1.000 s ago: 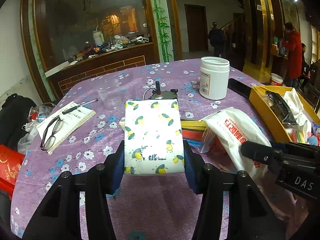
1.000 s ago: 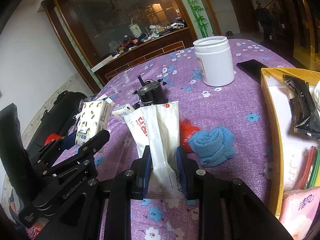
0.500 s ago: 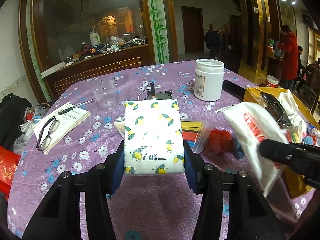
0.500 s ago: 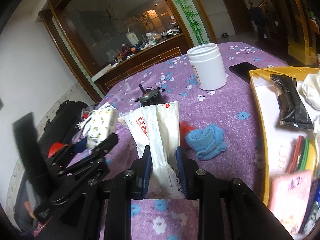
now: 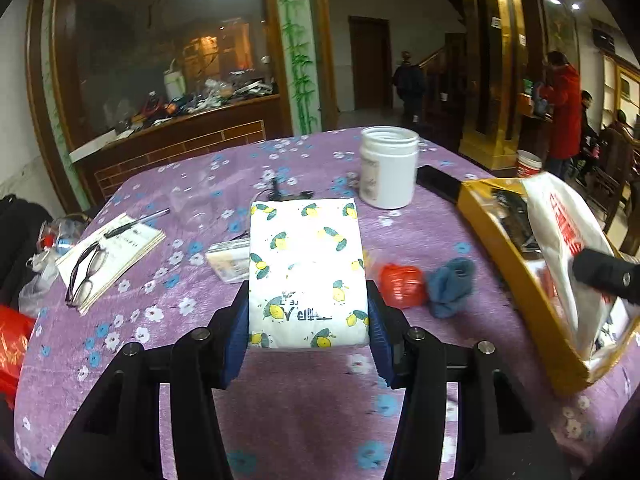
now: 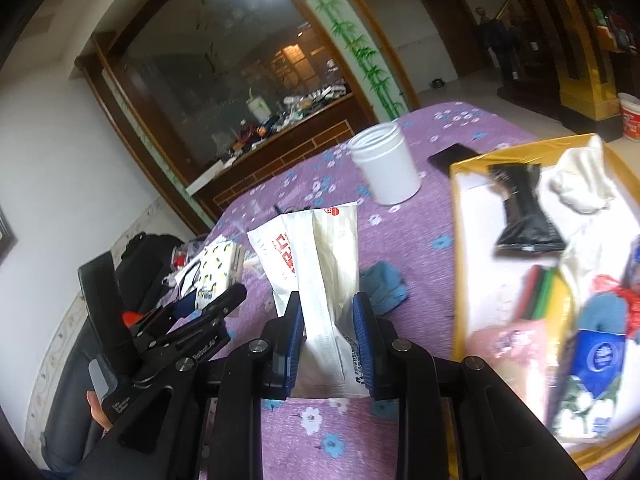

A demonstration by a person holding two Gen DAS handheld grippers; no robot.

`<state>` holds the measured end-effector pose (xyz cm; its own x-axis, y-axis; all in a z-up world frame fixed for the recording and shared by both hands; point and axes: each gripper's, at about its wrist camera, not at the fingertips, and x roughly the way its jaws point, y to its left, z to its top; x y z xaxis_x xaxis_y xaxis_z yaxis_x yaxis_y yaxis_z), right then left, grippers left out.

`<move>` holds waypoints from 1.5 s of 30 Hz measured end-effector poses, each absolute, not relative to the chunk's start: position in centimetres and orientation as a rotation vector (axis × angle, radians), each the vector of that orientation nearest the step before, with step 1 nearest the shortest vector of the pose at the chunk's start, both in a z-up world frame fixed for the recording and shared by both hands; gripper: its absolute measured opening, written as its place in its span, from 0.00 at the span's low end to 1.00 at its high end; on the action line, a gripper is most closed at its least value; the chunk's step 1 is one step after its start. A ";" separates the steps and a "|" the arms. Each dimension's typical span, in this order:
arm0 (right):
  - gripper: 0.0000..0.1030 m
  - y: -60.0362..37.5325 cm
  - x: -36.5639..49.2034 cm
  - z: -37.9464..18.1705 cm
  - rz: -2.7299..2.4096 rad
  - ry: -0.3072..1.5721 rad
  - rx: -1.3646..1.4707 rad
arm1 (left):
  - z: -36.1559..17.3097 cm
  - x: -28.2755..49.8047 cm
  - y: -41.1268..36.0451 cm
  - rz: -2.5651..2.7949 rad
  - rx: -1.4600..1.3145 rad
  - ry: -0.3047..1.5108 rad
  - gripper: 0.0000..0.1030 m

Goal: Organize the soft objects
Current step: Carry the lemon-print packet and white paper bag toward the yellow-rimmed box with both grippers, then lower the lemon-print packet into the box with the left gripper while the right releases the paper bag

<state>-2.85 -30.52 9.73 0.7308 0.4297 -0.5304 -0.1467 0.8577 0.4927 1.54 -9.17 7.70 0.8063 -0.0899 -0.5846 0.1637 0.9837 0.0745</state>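
Now the left gripper (image 5: 308, 312) clamps the lemon-print tissue pack (image 5: 306, 272) between its jaws, pack pointing to 12 o'clock; the right gripper (image 6: 326, 328) clamps the white wipes pack (image 6: 316, 276) the same way.

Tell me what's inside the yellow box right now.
In the yellow box: a black packet, white crumpled cloth, coloured strips, a pink pack and a blue pack. Anything beneath them is covered.

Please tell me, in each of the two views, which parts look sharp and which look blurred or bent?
Left wrist view: the lemon-print tissue pack is sharp; the white red-lettered packet at the right edge is smeared. Right wrist view: that packet is sharp, while the yellow cardboard box blurs. In both, the fisheye bends walls and table edges.
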 end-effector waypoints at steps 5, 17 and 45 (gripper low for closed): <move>0.25 -32.9 -3.9 10.5 0.306 0.646 0.482 | 8.0 0.6 -12.0 -0.206 0.130 0.630 0.49; 0.25 -37.5 -5.3 10.8 0.269 0.606 0.562 | 9.5 0.1 -18.8 -0.344 0.103 0.675 0.48; 0.25 -50.5 -0.4 8.9 -0.111 0.751 0.516 | 4.9 4.6 -31.7 -0.545 0.075 0.955 0.49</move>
